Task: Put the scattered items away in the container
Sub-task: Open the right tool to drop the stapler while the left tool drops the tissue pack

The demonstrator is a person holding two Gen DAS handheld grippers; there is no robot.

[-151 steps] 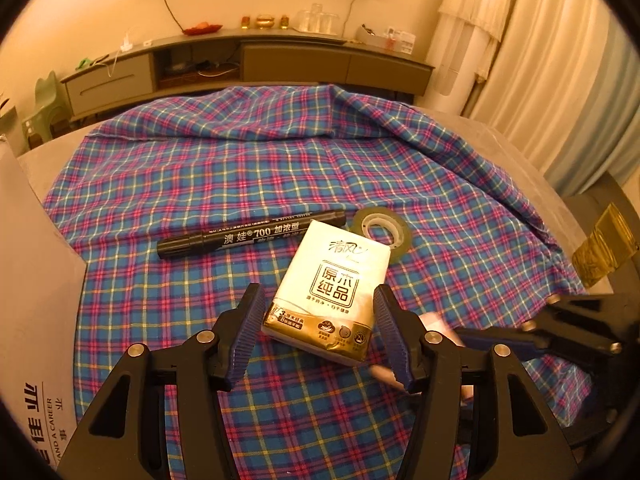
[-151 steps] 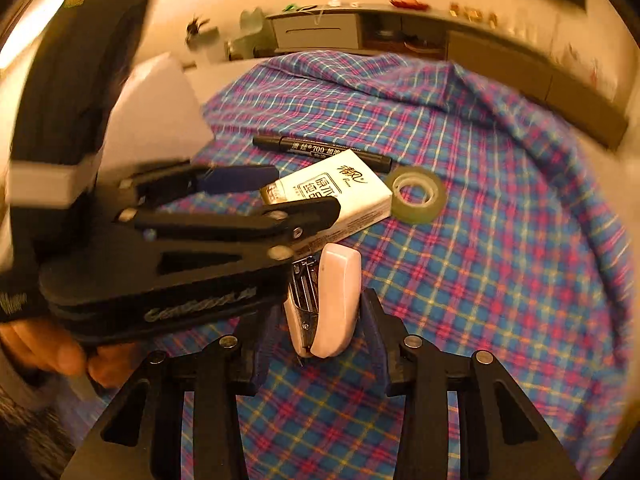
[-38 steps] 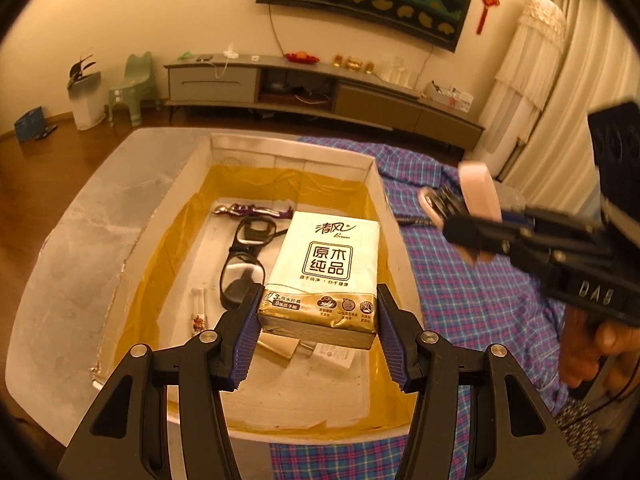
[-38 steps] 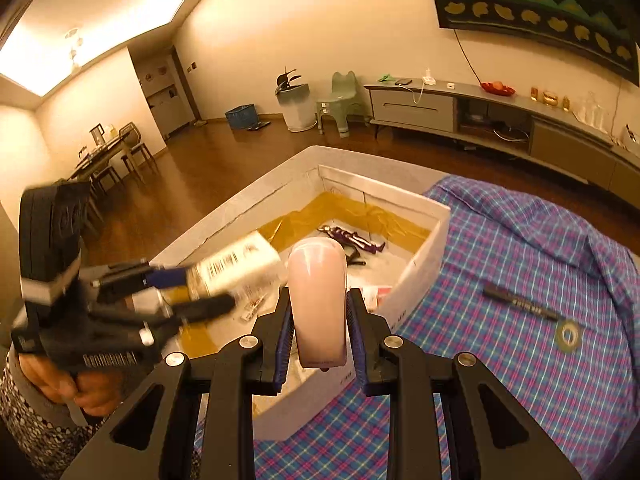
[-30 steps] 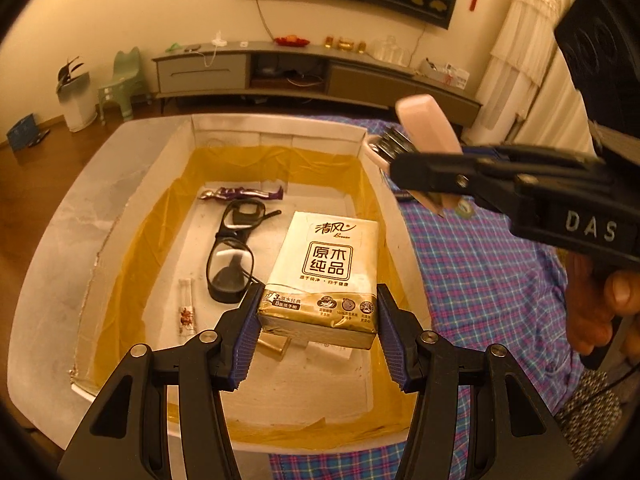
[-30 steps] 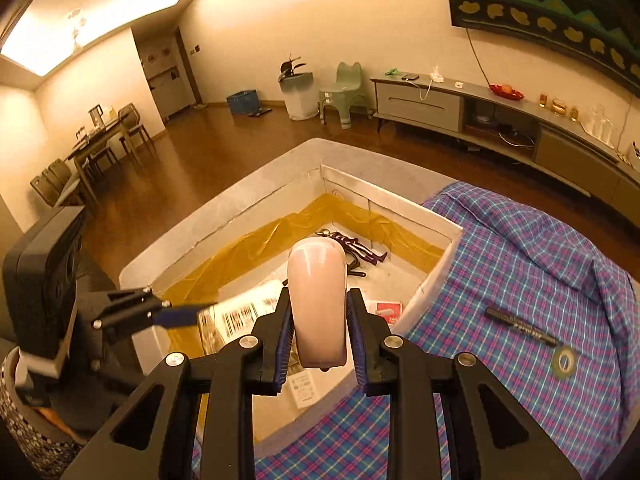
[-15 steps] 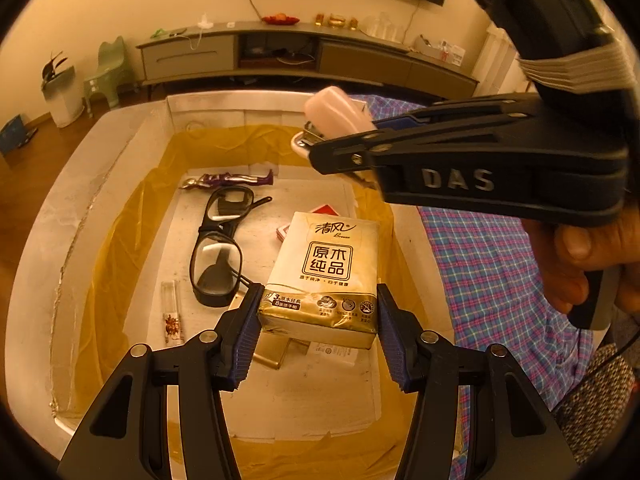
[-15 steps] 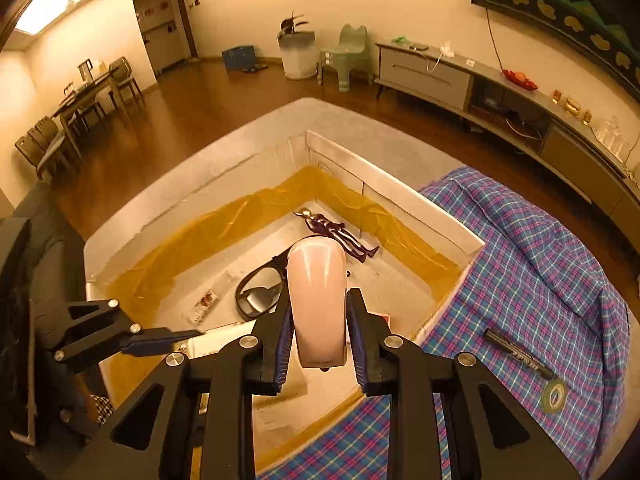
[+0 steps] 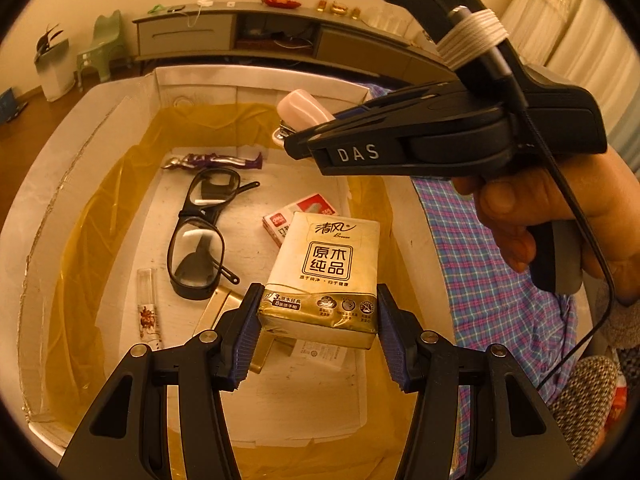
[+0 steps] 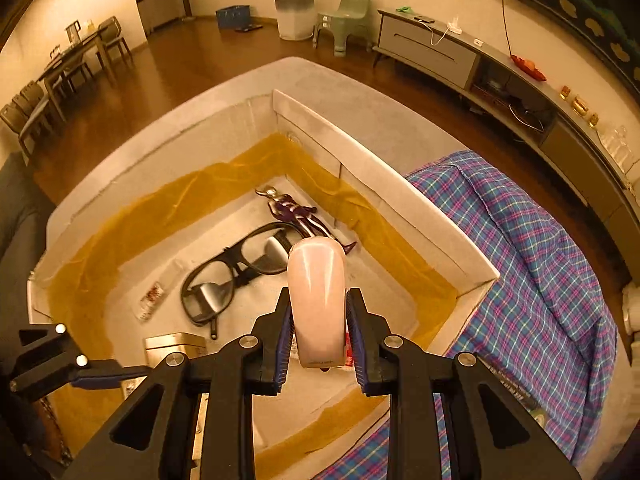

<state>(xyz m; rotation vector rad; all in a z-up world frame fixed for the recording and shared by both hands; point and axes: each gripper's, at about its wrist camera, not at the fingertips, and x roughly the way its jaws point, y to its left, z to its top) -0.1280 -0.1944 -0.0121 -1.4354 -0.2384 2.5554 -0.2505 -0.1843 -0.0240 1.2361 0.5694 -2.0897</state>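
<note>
Fingers of left gripper clamp tissue pack; right gripper clamps stapler, hiding box contents.

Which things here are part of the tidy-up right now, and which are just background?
In play:
- tissue pack, clamped in the left gripper
- pink stapler, clamped in the right gripper
- white box, the container

Lying about:
- glasses, toy figure, red packet, already in the box
- plaid cloth
- green chair
</note>
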